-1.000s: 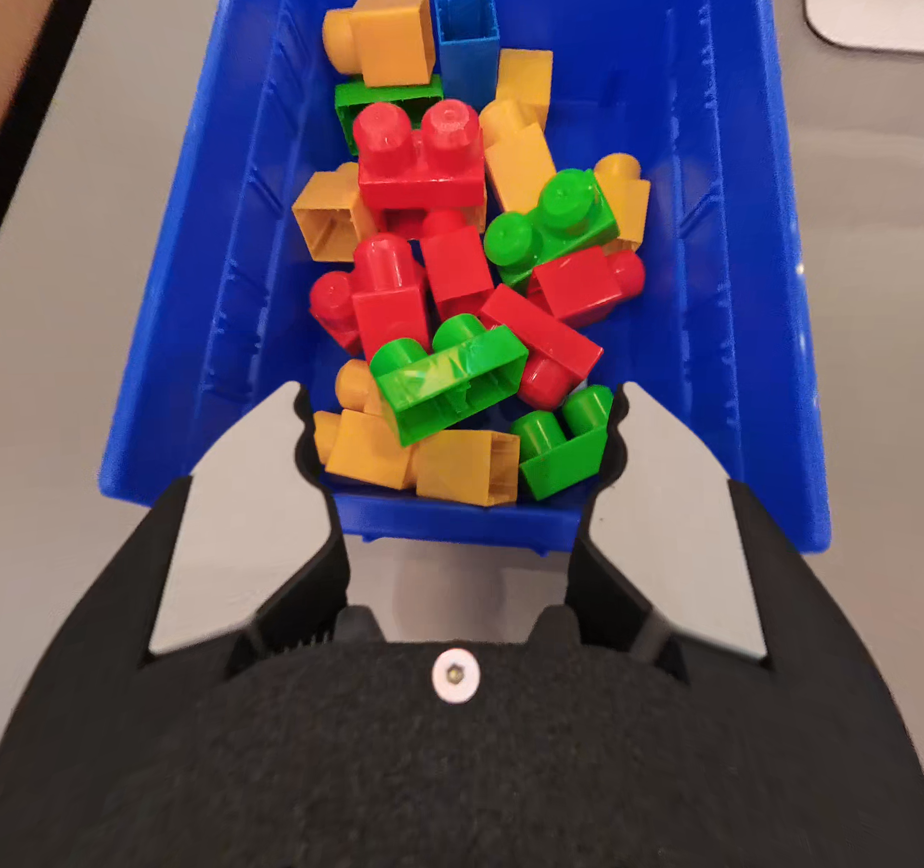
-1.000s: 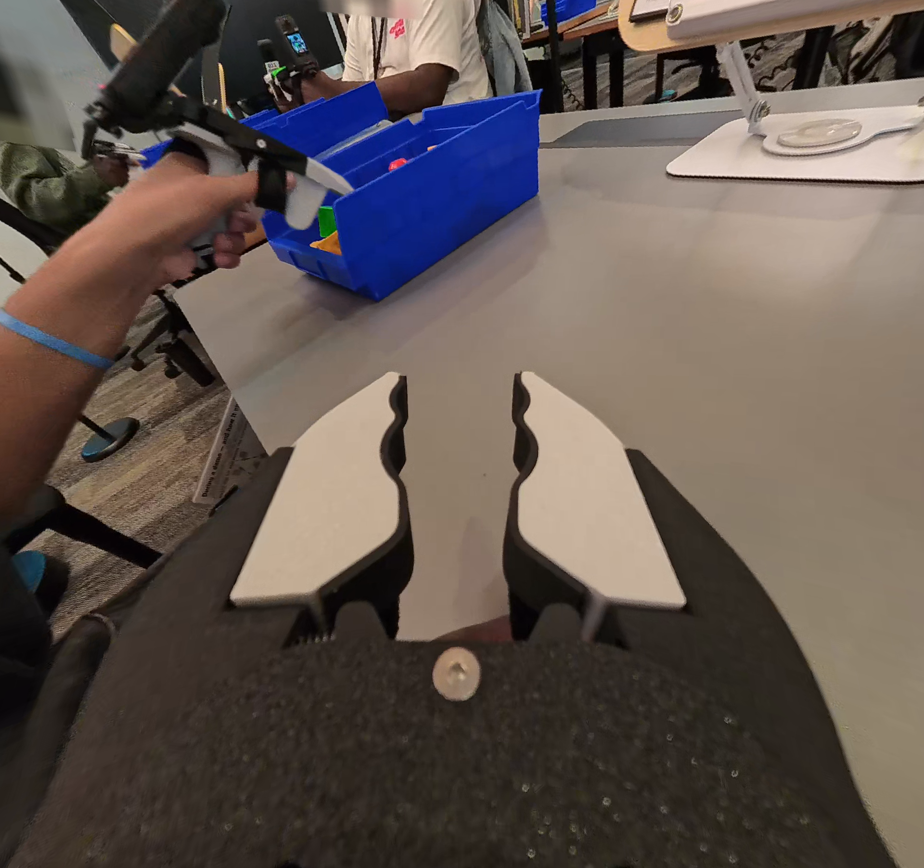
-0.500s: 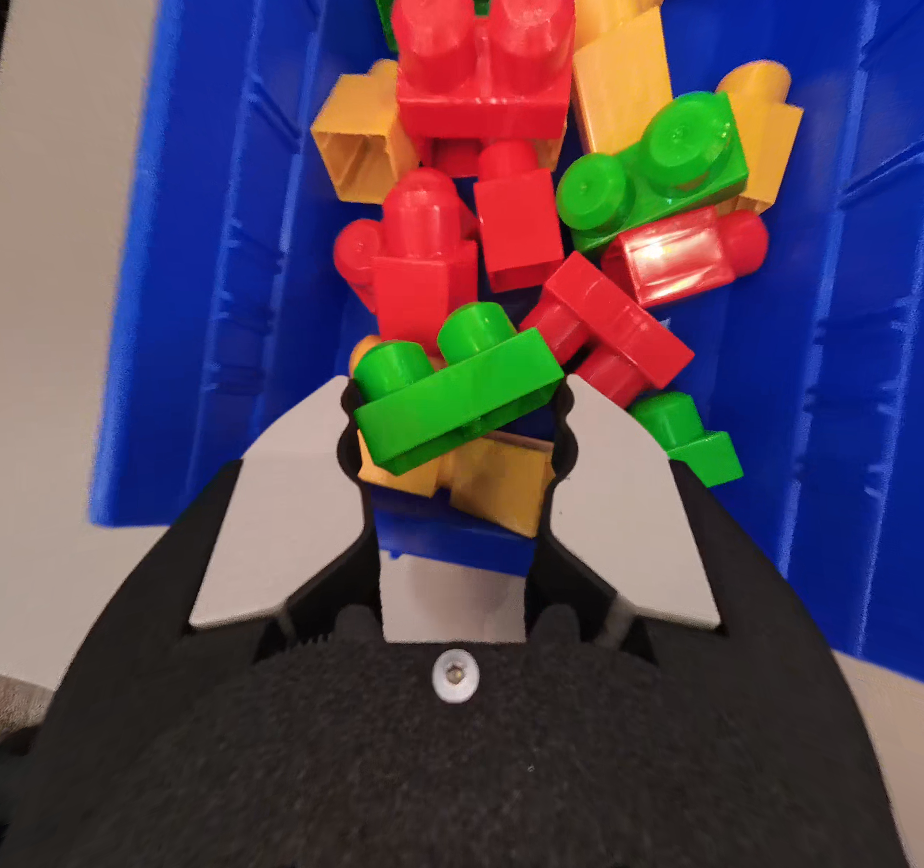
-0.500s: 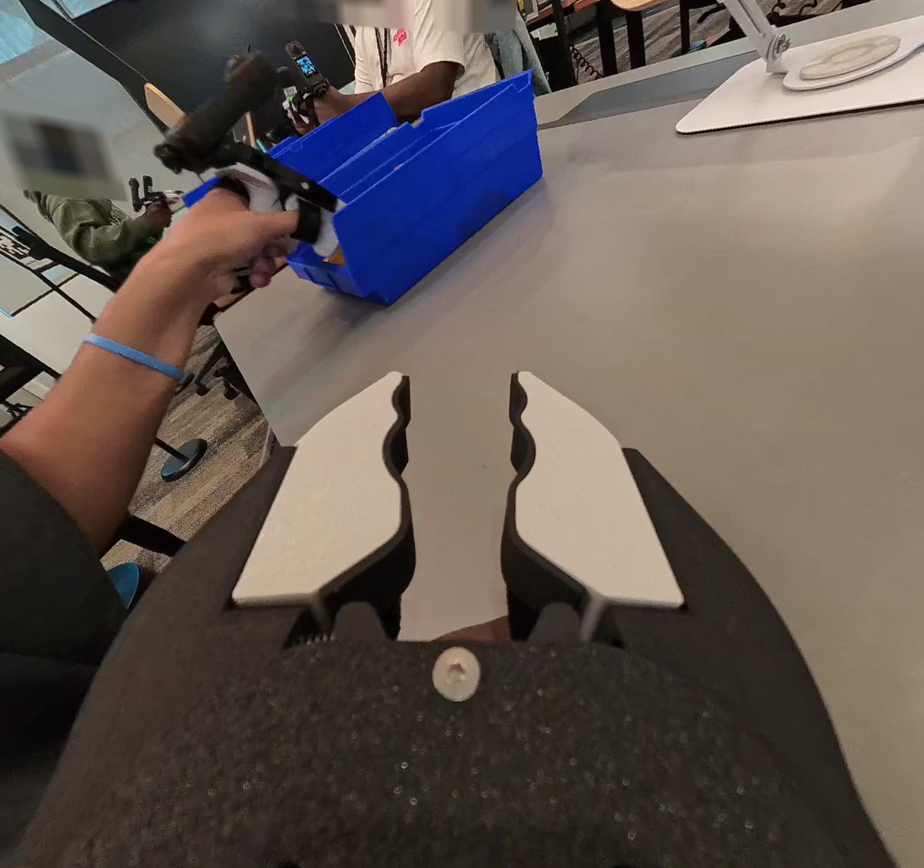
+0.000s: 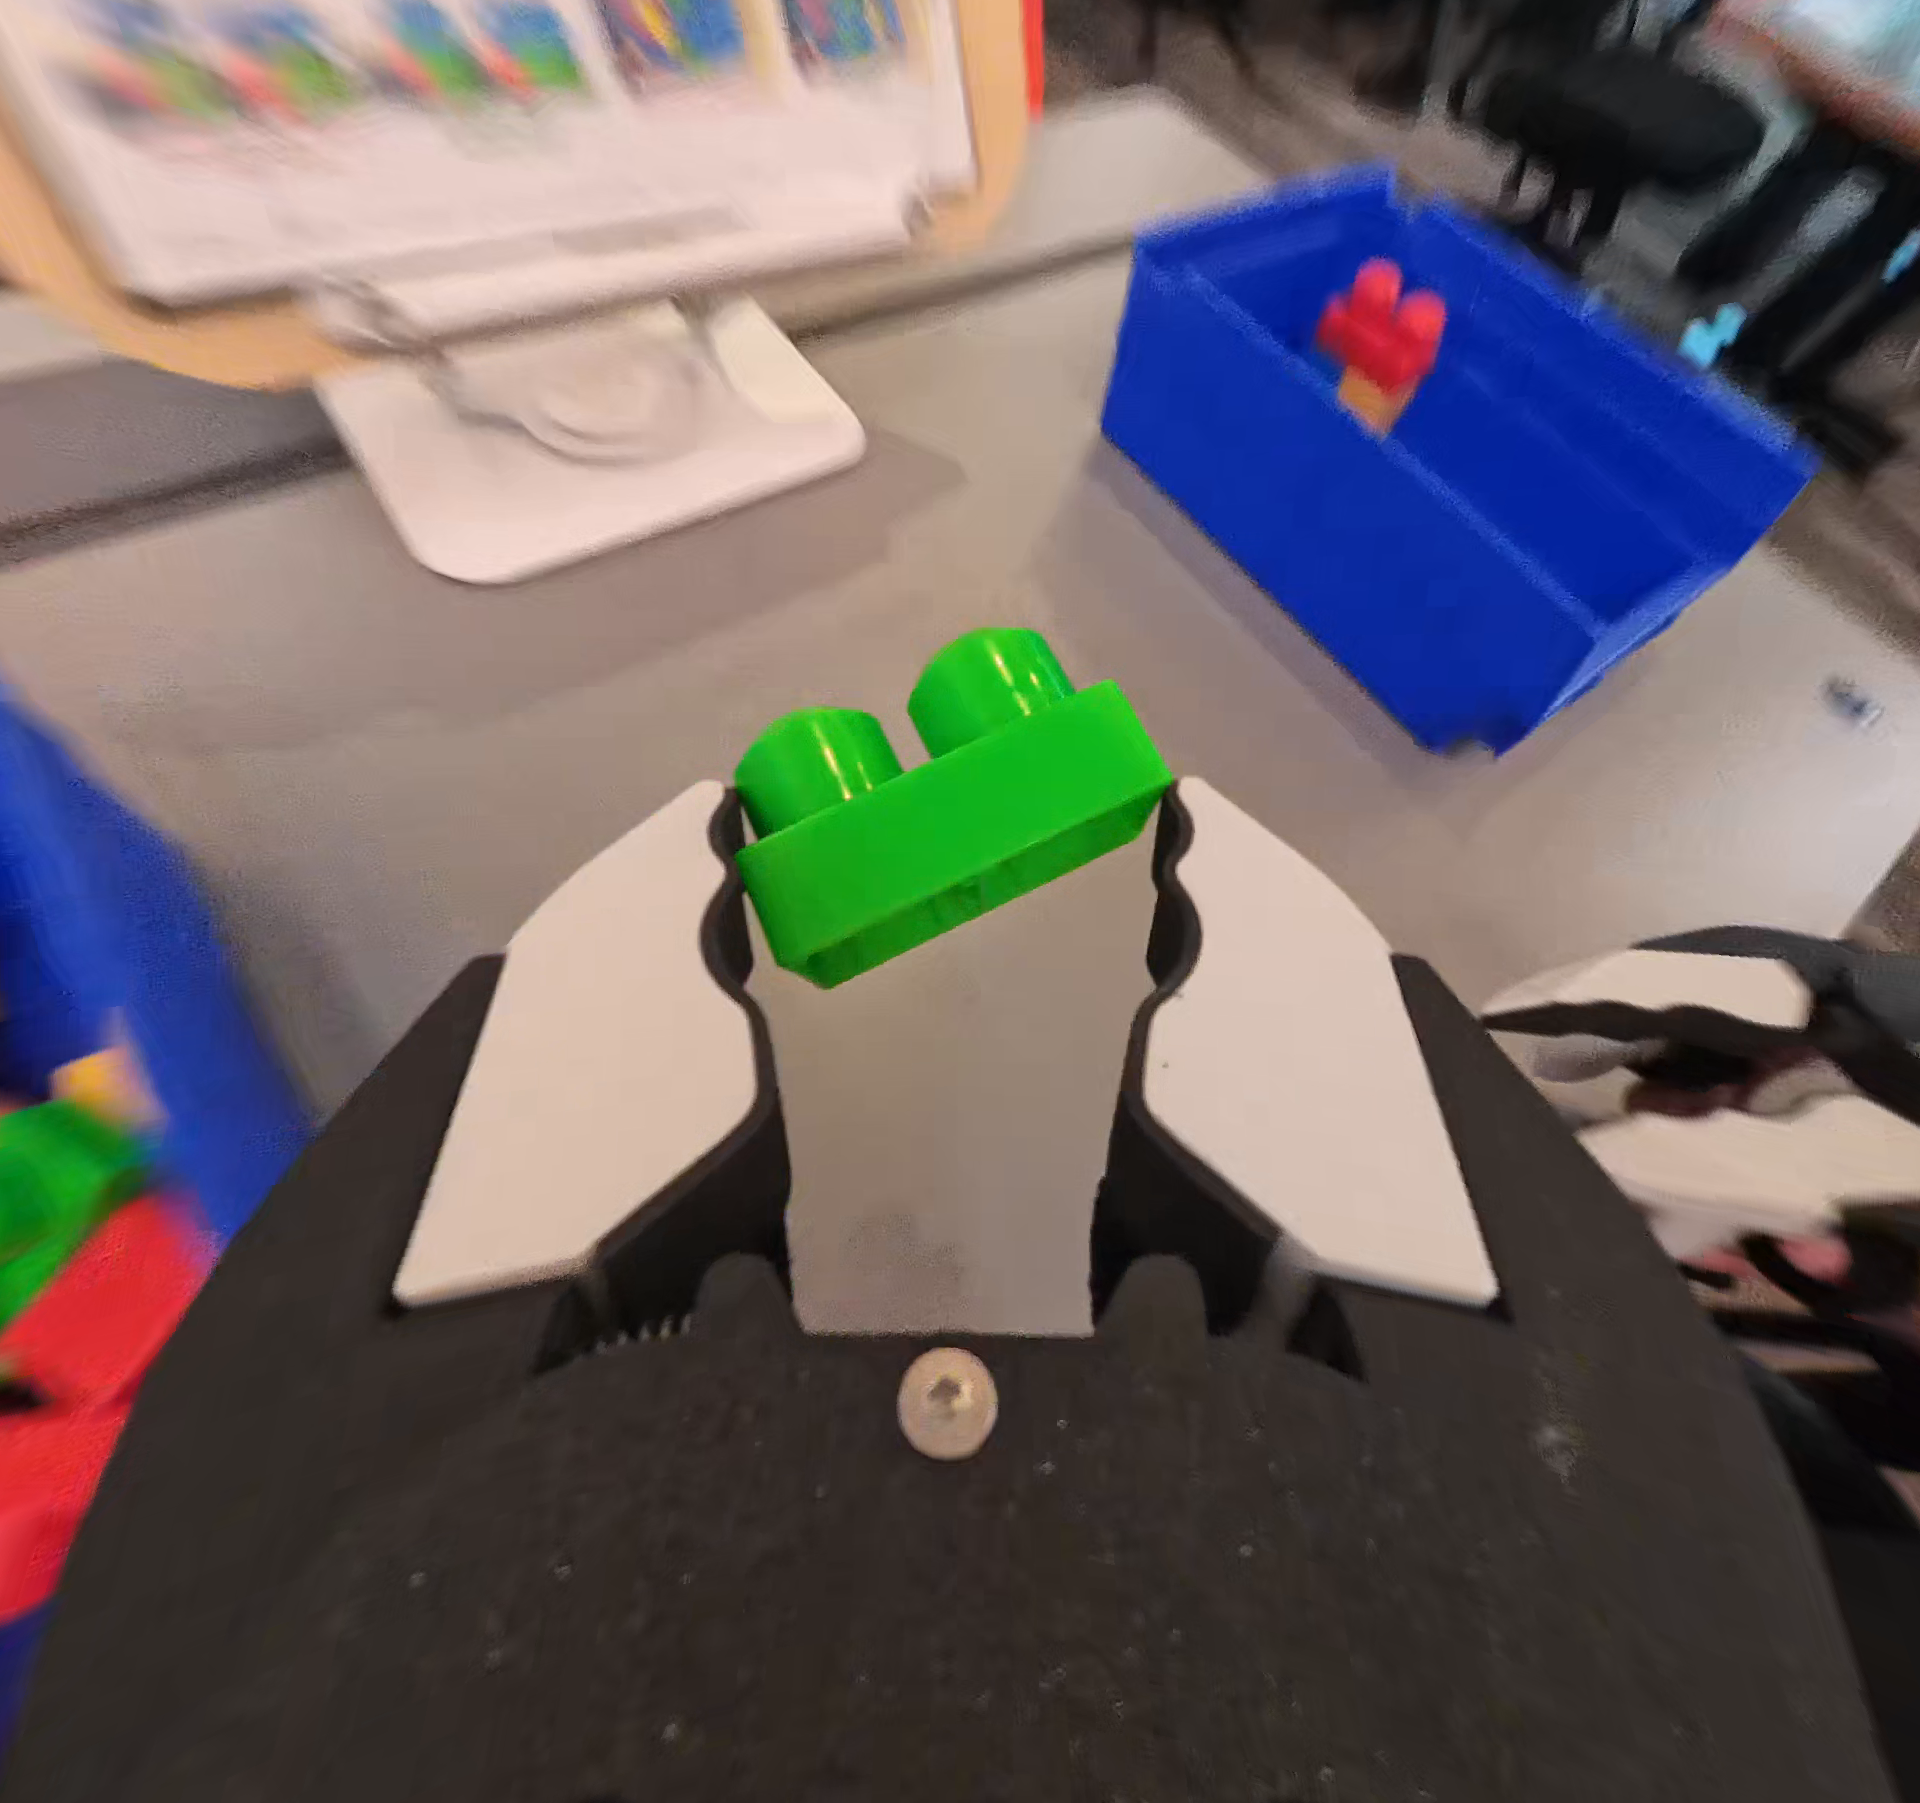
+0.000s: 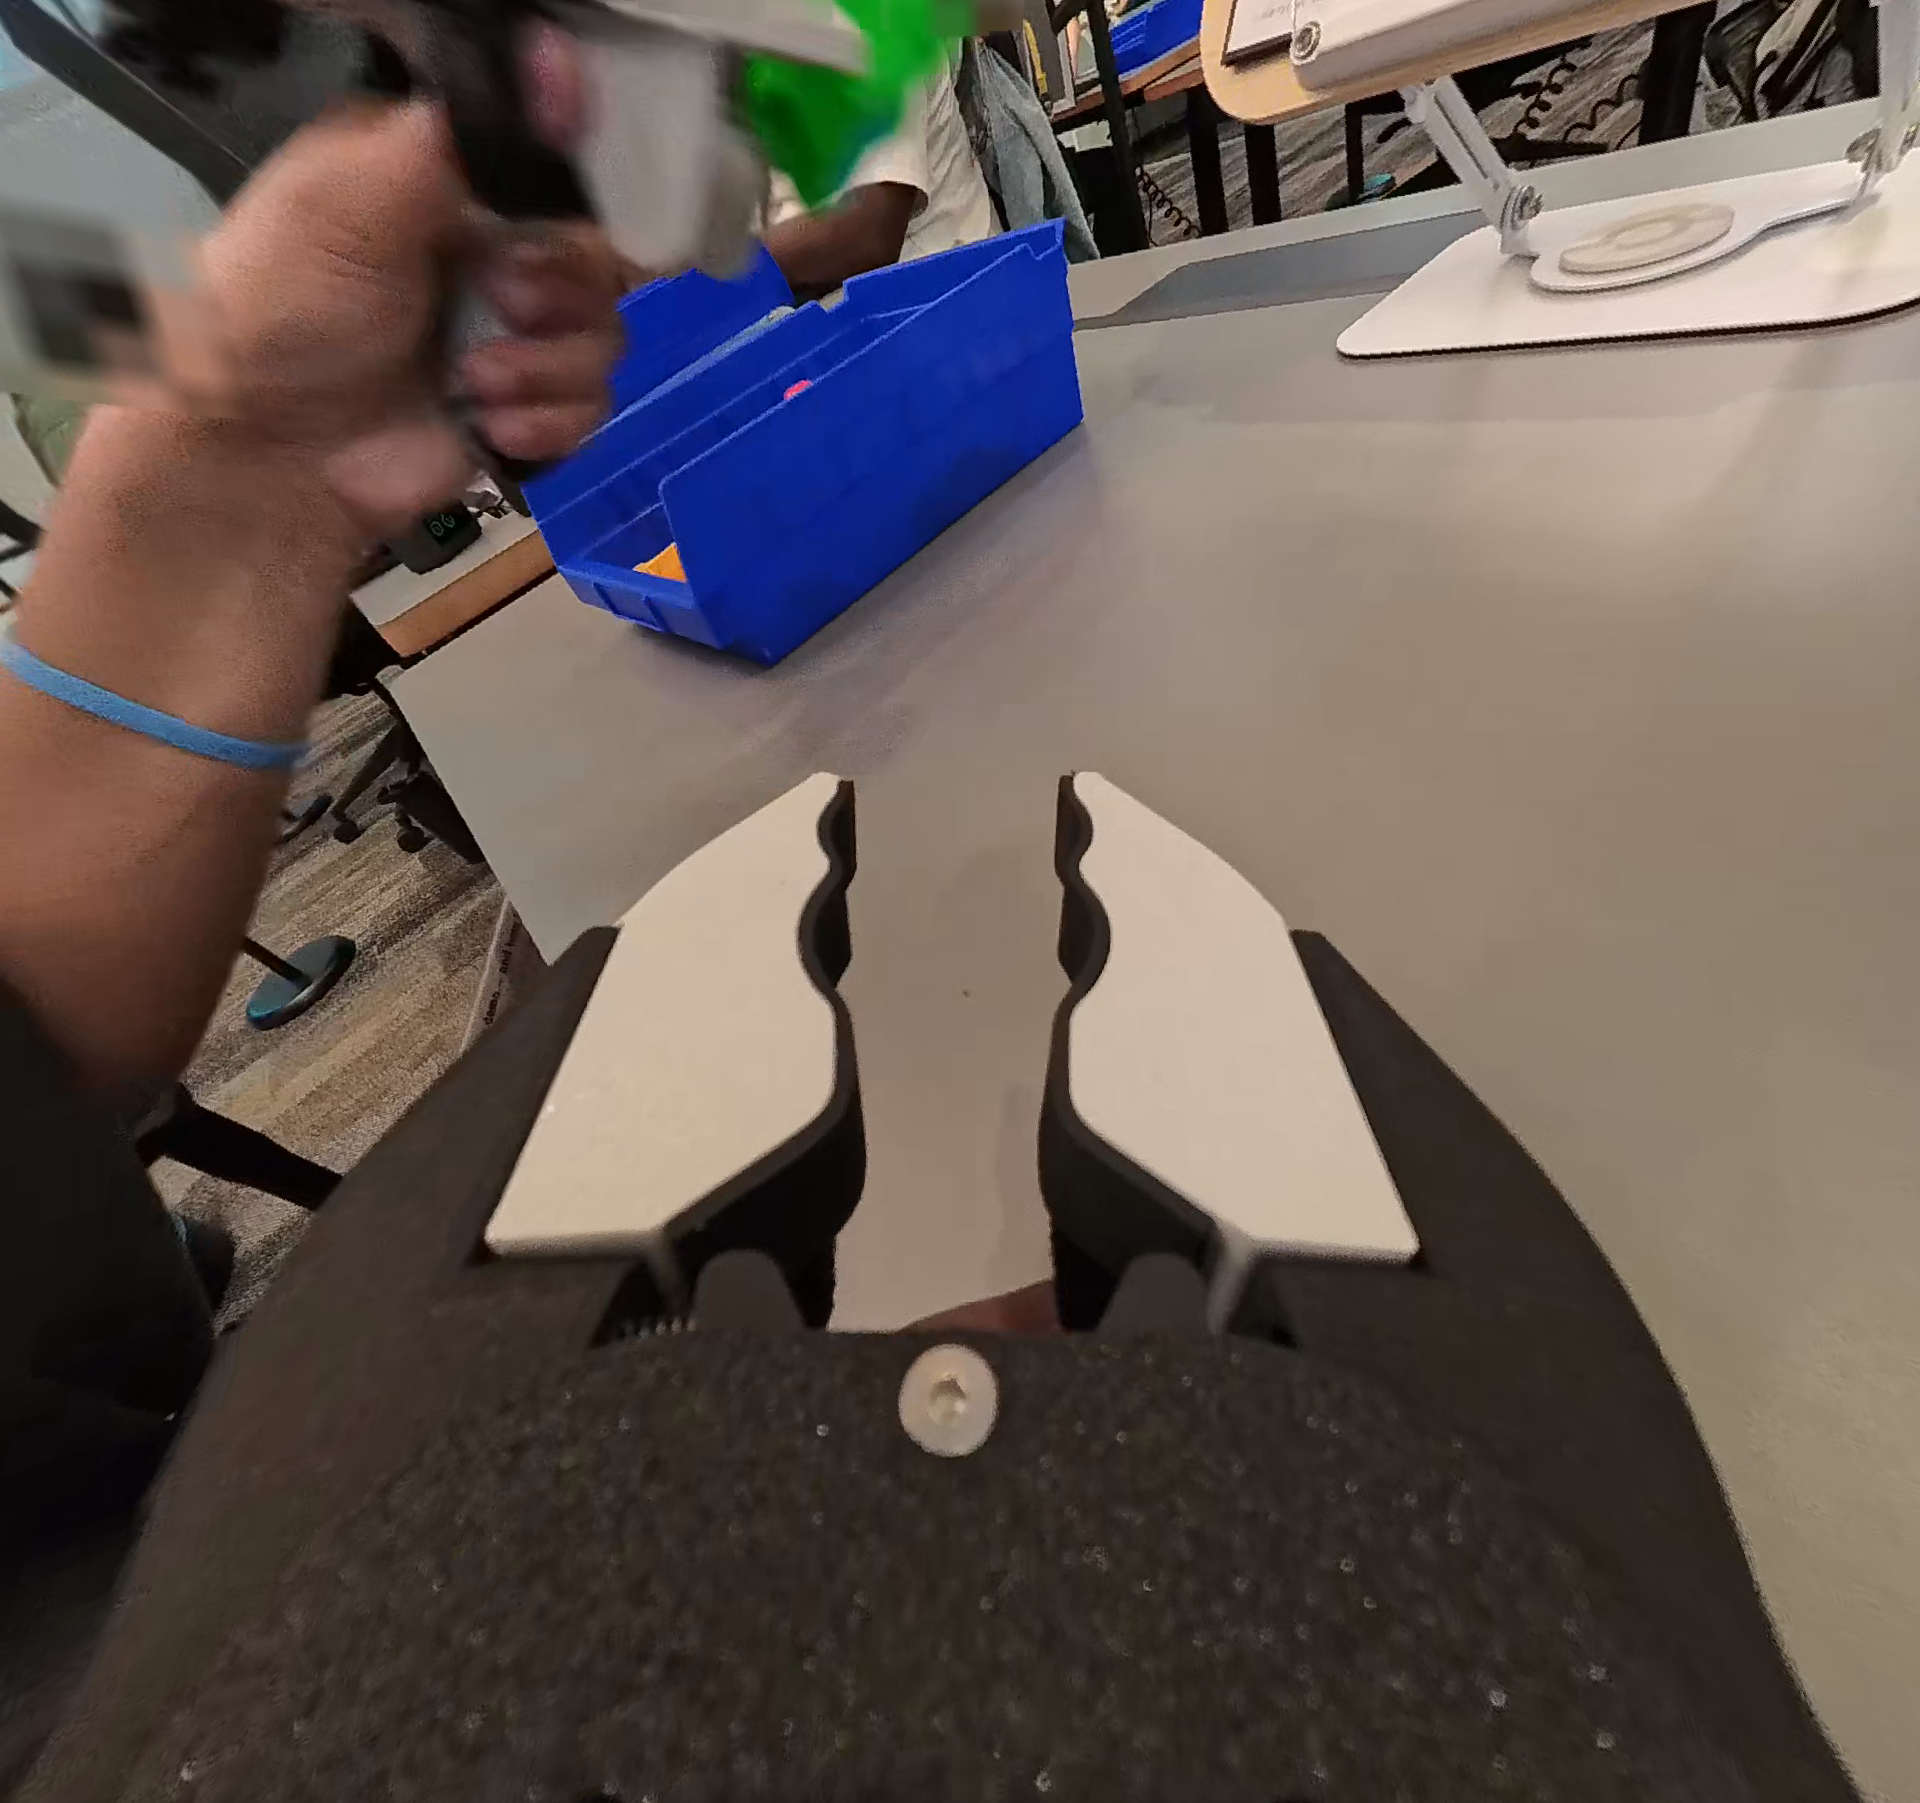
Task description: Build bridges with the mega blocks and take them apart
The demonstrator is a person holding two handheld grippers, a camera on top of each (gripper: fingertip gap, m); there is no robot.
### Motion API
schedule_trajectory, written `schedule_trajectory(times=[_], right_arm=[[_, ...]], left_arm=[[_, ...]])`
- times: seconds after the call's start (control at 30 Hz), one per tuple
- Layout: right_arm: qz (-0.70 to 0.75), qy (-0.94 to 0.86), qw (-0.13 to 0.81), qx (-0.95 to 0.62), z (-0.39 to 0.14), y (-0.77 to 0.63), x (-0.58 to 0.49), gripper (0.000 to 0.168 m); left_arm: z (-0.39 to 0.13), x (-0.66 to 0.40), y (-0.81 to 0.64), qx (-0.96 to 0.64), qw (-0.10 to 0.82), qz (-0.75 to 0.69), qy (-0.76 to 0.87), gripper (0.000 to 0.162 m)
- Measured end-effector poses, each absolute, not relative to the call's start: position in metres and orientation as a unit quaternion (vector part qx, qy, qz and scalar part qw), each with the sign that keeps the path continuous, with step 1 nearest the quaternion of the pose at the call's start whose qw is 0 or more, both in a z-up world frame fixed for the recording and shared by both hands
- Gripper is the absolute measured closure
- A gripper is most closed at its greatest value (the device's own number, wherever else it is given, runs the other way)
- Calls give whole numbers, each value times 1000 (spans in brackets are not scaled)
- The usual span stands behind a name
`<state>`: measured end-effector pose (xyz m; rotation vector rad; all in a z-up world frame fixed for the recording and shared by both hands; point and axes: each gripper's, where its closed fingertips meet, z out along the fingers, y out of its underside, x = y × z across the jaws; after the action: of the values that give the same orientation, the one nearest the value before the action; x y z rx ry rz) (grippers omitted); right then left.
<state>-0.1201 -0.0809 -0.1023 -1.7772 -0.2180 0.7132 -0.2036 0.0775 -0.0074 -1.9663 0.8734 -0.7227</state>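
Note:
My left gripper (image 5: 951, 803) is shut on a green two-stud block (image 5: 945, 849), held by its two ends, studs up and slightly tilted, above the grey table (image 5: 520, 714). The blue bin (image 5: 94, 922) of blocks is blurred at the left edge, with green and red blocks low in it. In the right wrist view the left gripper (image 6: 665, 91) and green block (image 6: 831, 91) are a blur in a hand at the upper left, above the blue bin (image 6: 831, 486). My right gripper (image 6: 956, 797) is open and empty, low over the table.
A second blue bin (image 5: 1455, 527) with a red block (image 5: 1382, 330) stands at the back right. A white stand (image 5: 582, 434) holding an instruction board sits at the back; it also shows in the right wrist view (image 6: 1621, 278). Another person sits behind the bins.
My left gripper closed on the green block in the bin, lifted it out and swung up and away toward the table. The right gripper stayed nearly still, open.

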Motion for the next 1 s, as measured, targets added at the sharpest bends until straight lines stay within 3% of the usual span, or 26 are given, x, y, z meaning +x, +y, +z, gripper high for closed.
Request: schedule_trajectory(times=[0.17,0.3,0.7,0.8,1.0], right_arm=[[301,-103,567,-760,-105,-83,-126,132],[290,-113,570,-761,-106,-86,-129,132],[296,-111,559,-766,-112,-84,-129,132],[298,-110,558,-767,-112,-84,-129,132],[301,-107,558,-766,-111,-84,-126,133]], left_arm=[[-128,-106,89,-821,328,-179,431,87],[-161,-82,104,-830,307,-182,429,87],[-186,-89,119,-836,298,-191,419,86],[-187,-91,120,-838,301,-182,417,62],[-128,-148,74,-808,378,-207,402,65]])
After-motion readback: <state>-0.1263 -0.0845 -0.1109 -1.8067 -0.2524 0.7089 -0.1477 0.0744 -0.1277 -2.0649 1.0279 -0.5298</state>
